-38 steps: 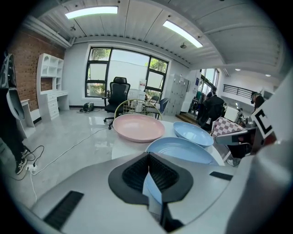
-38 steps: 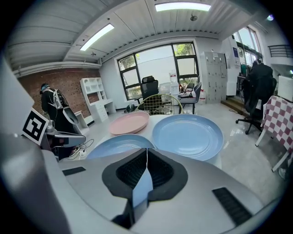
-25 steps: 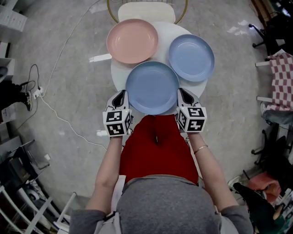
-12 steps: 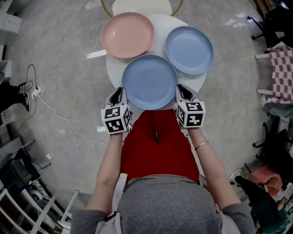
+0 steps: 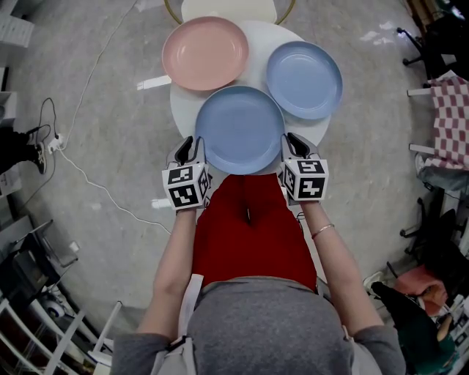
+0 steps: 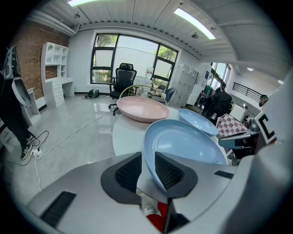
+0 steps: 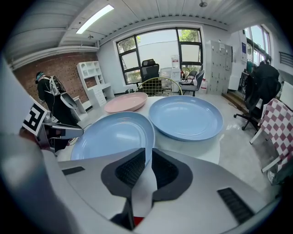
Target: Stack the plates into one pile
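Three plates lie side by side on a round white table [image 5: 258, 69]: a pink plate [image 5: 205, 53] at the far left, a blue plate [image 5: 304, 79] at the far right, and a second blue plate [image 5: 239, 130] nearest me. My left gripper [image 5: 190, 149] is at the near plate's left rim. Its jaws have just been opening and now stand open around the rim [image 6: 151, 155], with a gap showing beside the left pad. My right gripper [image 5: 292, 145] is at the same plate's right rim [image 7: 147, 137]. Its pads look closed on both sides of that rim.
A cream chair with a gold frame [image 5: 231, 9] stands behind the table. A white cable [image 5: 88, 176] runs over the grey floor at the left. A checked cloth [image 5: 452, 121] and dark office chairs stand at the right. My red lap [image 5: 249, 227] is just below the table's near edge.
The left gripper's jaws have parted around the near blue plate's rim. Both hands stay at the plate's sides. The plates have not shifted on the table.
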Demonstrator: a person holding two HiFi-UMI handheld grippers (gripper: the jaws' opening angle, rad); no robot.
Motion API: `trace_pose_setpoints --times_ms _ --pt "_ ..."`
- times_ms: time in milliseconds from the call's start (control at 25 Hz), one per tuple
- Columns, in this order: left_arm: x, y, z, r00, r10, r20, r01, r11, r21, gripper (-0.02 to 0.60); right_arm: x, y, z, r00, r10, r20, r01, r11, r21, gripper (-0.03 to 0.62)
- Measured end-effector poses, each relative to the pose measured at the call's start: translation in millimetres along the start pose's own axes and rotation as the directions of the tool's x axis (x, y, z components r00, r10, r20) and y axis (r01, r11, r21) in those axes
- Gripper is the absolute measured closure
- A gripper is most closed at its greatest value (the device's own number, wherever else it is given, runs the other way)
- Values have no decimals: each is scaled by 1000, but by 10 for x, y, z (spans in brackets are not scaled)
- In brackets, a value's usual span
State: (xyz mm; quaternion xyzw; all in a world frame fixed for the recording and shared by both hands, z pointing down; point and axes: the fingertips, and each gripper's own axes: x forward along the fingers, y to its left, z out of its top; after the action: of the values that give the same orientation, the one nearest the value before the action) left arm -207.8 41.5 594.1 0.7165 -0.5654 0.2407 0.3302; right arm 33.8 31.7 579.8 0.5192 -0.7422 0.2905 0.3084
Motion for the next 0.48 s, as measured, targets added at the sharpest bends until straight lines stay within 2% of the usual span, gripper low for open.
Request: trace_pose_setpoints --times_ms 480 --pt "136 41 18 999 10 -39 -11 1000 -18 460 121 17 -56 998 20 -59 -19 1000 13 487"
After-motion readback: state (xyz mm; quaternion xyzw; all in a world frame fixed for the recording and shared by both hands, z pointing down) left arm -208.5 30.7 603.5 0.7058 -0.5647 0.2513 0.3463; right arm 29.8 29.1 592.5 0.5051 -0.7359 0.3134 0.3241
